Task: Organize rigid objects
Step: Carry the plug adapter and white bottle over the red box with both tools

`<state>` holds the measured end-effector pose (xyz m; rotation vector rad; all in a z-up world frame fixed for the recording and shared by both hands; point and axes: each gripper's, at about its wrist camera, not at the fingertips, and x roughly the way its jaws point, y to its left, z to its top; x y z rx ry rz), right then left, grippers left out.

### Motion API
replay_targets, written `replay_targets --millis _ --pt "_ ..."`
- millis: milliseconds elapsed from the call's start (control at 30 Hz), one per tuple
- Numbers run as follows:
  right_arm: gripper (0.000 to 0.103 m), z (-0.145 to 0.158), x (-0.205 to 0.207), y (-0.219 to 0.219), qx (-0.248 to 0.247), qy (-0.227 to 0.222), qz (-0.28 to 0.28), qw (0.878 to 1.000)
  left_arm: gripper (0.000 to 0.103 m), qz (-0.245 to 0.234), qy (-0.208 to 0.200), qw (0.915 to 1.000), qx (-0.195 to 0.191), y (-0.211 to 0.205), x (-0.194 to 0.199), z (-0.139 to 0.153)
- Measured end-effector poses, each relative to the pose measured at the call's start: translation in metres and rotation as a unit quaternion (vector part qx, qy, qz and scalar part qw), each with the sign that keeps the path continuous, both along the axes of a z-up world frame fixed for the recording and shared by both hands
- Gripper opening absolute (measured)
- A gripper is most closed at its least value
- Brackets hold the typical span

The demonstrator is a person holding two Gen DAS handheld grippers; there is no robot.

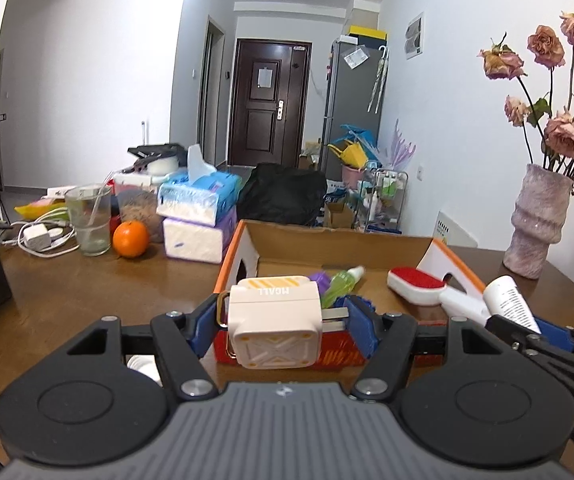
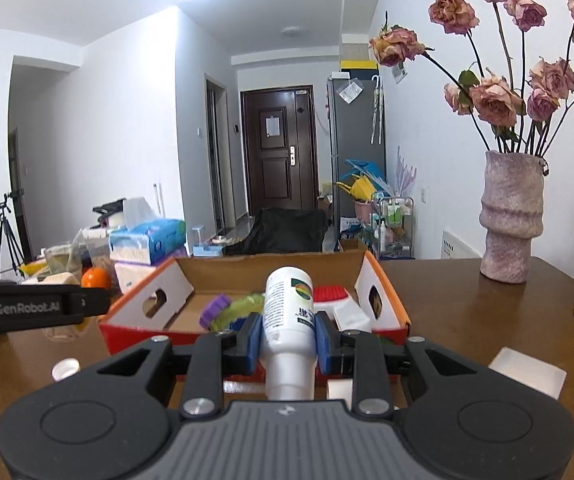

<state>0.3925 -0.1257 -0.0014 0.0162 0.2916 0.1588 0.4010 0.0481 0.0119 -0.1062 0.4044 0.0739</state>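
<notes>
My left gripper (image 1: 281, 322) is shut on a cream plug adapter (image 1: 274, 322) with a yellow striped top, held just before the near wall of an orange cardboard box (image 1: 327, 240). My right gripper (image 2: 287, 334) is shut on a white bottle (image 2: 289, 320) with a printed label, held before the same box (image 2: 271, 264). The bottle also shows at the right of the left wrist view (image 1: 511, 296). In the box lie a green spray bottle (image 1: 343, 280), a purple object (image 1: 321, 278) and a red and white brush (image 1: 421, 286).
On the brown table (image 1: 67, 292) stand an orange (image 1: 130, 239), a glass (image 1: 88, 220), stacked tissue packs (image 1: 199, 216) and a charger with cables (image 1: 37, 237). A pink vase of dried roses (image 2: 513, 216) stands right. A white cap (image 2: 65, 369) and a white block (image 2: 527, 372) lie near.
</notes>
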Motion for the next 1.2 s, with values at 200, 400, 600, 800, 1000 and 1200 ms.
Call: replay_targets --millis 200,400,600,800,1000,1200 --pt "0.027 0.006 0.015 0.002 0.014 -0.007 -0.002 1.0 0.068 0.003 -0.012 0.9999 -0.005 -0.007 0.018 0.008" --pt "0.027 0.007 0.033 0.002 0.024 -0.007 -0.005 1.0 0.068 0.014 -0.011 0.9997 -0.014 -0.009 0.036 0.007" --pt "0.027 0.007 0.049 0.001 0.025 -0.004 -0.007 1.0 0.068 0.019 -0.006 0.9995 -0.025 -0.004 0.055 0.004" --pt "0.027 0.007 0.064 0.005 0.021 -0.001 -0.003 1.0 0.068 0.017 -0.006 0.9994 -0.031 0.0 0.07 0.004" --pt "0.027 0.006 0.08 0.009 0.017 0.002 0.0 1.0 0.068 0.015 -0.002 0.9994 -0.031 0.0 0.086 0.001" --pt "0.027 0.007 0.096 0.015 0.014 0.004 0.0 1.0 0.068 0.015 -0.003 0.9996 -0.024 0.0 0.1 -0.001"
